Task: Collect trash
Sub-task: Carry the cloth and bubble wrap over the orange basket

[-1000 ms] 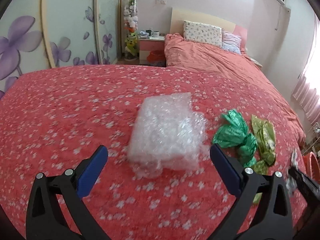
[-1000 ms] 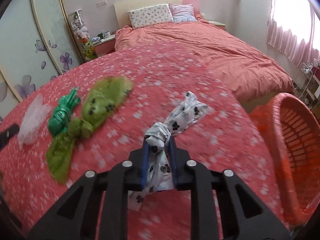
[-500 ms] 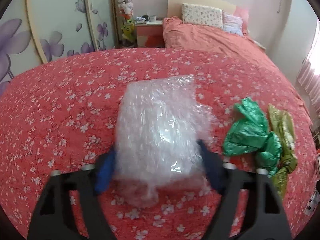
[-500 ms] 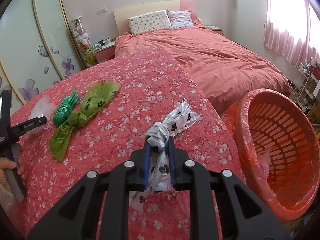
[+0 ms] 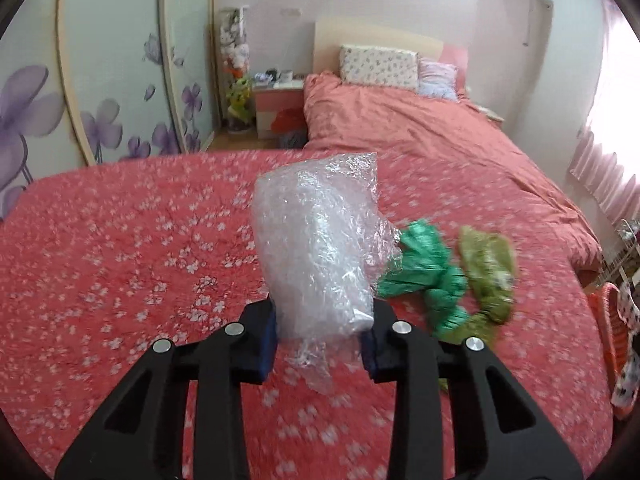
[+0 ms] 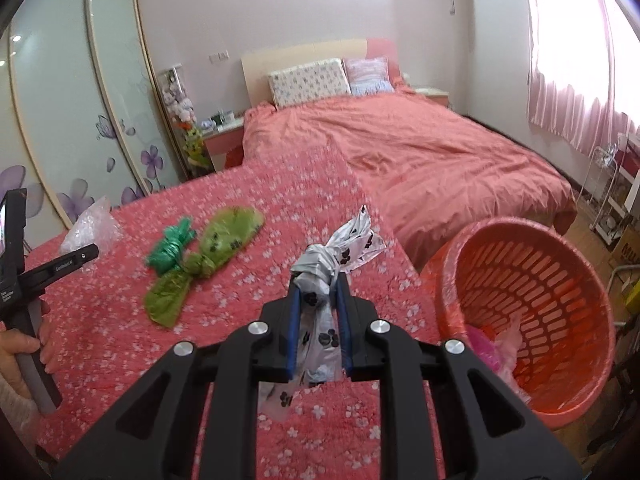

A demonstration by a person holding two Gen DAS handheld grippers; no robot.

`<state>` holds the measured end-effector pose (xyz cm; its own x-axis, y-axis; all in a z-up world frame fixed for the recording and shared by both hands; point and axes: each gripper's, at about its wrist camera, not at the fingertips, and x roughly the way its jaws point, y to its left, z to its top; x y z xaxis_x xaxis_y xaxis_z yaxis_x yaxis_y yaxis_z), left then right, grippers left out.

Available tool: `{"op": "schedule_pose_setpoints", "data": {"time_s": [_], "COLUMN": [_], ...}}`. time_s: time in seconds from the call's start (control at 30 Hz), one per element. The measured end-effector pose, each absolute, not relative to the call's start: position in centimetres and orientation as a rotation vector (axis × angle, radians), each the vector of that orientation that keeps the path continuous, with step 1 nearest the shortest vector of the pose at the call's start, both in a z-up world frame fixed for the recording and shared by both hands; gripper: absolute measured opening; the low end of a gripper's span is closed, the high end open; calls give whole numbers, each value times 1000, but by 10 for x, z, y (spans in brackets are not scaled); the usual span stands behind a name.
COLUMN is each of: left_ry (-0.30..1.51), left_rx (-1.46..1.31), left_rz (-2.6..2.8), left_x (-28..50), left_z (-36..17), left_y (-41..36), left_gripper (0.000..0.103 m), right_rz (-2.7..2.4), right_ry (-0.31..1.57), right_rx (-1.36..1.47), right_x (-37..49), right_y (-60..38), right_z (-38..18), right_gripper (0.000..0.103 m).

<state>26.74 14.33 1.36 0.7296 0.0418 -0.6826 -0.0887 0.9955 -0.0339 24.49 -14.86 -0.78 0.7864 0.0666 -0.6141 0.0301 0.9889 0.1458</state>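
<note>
My left gripper [image 5: 320, 340] is shut on a clear bubble wrap wad [image 5: 320, 248] and holds it just above the red floral cloth [image 5: 120, 260]. My right gripper [image 6: 318, 312] is shut on a knotted white paw-print bag [image 6: 340, 252], lifted over the cloth's right edge. A dark green bag [image 6: 170, 246] and a light green bag [image 6: 216, 248] lie knotted together on the cloth; they also show right of the bubble wrap, the dark green one [image 5: 424, 268] and the light green one [image 5: 488, 272]. An orange basket [image 6: 528, 312] stands low at the right with pink trash inside.
A bed with a salmon cover [image 6: 420, 152] lies beyond the cloth. Wardrobe doors with purple flowers [image 5: 100, 80] line the left. A nightstand [image 5: 276, 108] stands by the bed head. A wire rack [image 6: 612, 200] stands at the far right.
My left gripper closed around the bubble wrap and lifted it. My right gripper carried the paw-print bag to the right, and the basket came nearer.
</note>
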Motion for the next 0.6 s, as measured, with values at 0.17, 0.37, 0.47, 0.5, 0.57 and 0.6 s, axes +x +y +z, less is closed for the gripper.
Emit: {"op": "schedule_pose_setpoints", "data": {"time_s": [0.17,0.37,0.47,0.5,0.57,0.6], "left_ry": [703,672,666,666,665,664], "left_rx": [-46,-36,-30,-29,-25,-23], "left_rz": [6,-89,-123,-134,-157,-165], "left_x": [242,222,217,215,213,211], "left_z": [38,55,58,58,59,58], "left_y": [116,82,68,64,55,51], "left_gripper": [34,34,34,34,34,34], "right_rz": [20,7,-6,-10,-20,-27], "right_ry": [601,554,538,534,526,521], "right_rx": [140,136,137,138,143,146], "right_x": [223,199,191,189,184,181], "right_y": [-152,-164,-172,-174,-181,-185], "right_z": [12,29,35,36,38,40], "right_gripper": [18,18,18,18,18,18]}}
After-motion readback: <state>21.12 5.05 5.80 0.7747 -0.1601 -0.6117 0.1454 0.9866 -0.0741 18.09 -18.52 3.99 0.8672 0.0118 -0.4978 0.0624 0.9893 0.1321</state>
